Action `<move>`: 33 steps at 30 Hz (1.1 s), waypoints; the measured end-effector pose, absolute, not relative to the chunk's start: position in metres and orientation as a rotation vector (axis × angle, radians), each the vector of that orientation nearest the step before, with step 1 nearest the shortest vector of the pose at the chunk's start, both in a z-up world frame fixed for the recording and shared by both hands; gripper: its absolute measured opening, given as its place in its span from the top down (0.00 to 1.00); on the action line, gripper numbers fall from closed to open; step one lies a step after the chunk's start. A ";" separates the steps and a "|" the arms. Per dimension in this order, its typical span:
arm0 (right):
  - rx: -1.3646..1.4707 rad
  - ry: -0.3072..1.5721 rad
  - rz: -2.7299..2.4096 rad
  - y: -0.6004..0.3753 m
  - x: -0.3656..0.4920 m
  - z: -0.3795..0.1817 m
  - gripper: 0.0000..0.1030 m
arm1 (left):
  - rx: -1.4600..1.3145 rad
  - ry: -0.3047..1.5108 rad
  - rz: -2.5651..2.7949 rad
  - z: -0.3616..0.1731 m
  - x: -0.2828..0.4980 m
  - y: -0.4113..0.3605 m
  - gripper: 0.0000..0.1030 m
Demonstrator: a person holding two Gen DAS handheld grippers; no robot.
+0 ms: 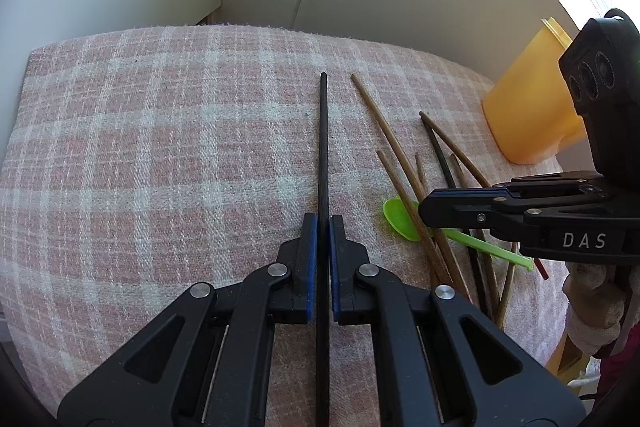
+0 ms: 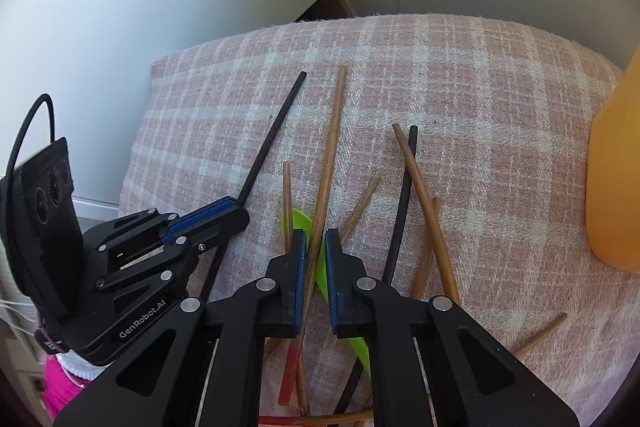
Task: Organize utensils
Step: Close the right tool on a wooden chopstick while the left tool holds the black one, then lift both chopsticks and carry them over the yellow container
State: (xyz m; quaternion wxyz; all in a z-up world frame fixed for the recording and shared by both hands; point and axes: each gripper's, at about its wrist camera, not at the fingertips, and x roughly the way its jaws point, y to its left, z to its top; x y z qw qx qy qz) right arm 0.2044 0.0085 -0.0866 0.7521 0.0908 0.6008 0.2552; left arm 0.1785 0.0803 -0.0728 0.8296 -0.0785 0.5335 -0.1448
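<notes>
My left gripper (image 1: 323, 223) is shut on a black chopstick (image 1: 324, 131) that points straight ahead over the pink checked cloth (image 1: 160, 147). To its right lies a loose pile of brown chopsticks (image 1: 472, 163) and dark ones, crossing a green plastic spoon (image 1: 398, 217). My right gripper (image 2: 316, 239) points down into that pile. Its pads are shut on a long brown chopstick (image 2: 334, 131) with a red end, just above the green spoon (image 2: 298, 223). From the right wrist view, the left gripper (image 2: 240, 213) holds the black chopstick (image 2: 276, 131) at the pile's left.
An orange plastic cup (image 1: 524, 107) stands at the cloth's right edge, close behind the pile. White walls rise behind the table, and the cloth's left half is bare. A gloved hand (image 1: 592, 307) holds the right gripper.
</notes>
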 end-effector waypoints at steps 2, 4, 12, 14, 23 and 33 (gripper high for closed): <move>0.187 1.313 0.549 0.009 0.204 -0.088 0.94 | -0.161 1.130 -0.307 -0.073 0.176 0.084 0.97; 0.167 1.313 0.542 0.010 0.204 -0.089 0.94 | -0.158 1.128 -0.305 -0.073 0.173 0.085 0.97; 0.186 1.274 0.564 0.001 0.201 -0.085 0.95 | -0.189 1.121 -0.307 -0.071 0.164 0.095 0.97; 0.189 1.253 0.569 -0.005 0.200 -0.079 0.95 | -0.193 1.117 -0.306 -0.070 0.160 0.099 0.97; 0.165 1.113 0.588 -0.030 0.179 -0.046 0.95 | -0.231 1.029 -0.327 -0.033 0.145 0.114 0.97; 0.186 0.929 0.556 -0.084 0.144 -0.004 0.95 | -0.163 0.847 -0.405 0.033 0.108 0.091 0.97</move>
